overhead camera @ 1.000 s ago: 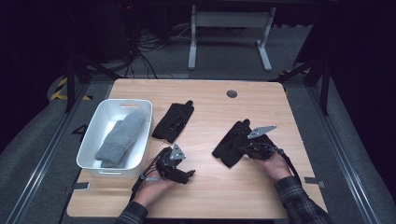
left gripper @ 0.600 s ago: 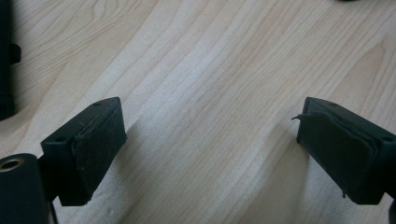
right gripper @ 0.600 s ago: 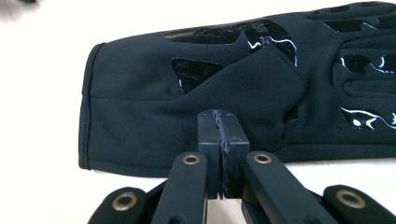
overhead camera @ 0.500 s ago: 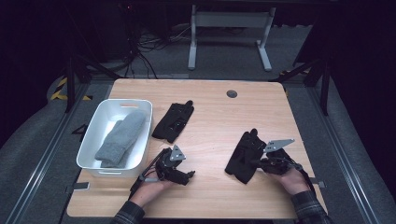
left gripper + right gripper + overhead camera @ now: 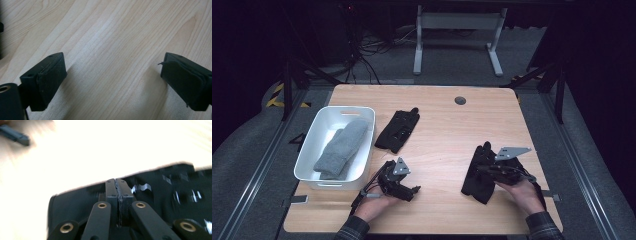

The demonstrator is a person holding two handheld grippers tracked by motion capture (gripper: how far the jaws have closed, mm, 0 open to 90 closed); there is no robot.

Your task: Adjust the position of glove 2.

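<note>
Left gripper (image 5: 412, 190) rested near table (image 5: 437, 125) front edge, jaws just opened wide, bare wood between pads (image 5: 51, 77). Right gripper (image 5: 484, 169) clamped tight on black glove (image 5: 479, 172) at front right. Farther: second black glove (image 5: 399, 130) mid-table, beside white bin (image 5: 364, 145) holding grey socks (image 5: 339, 150).

high: dim surroundings, lit table (image 5: 437, 115) | right gripper view: overexposed, blurred

Dark room; grey carpet floor (image 5: 257, 165); white desk frame (image 5: 457, 35) behind; cables (image 5: 362, 55) on floor.
</note>
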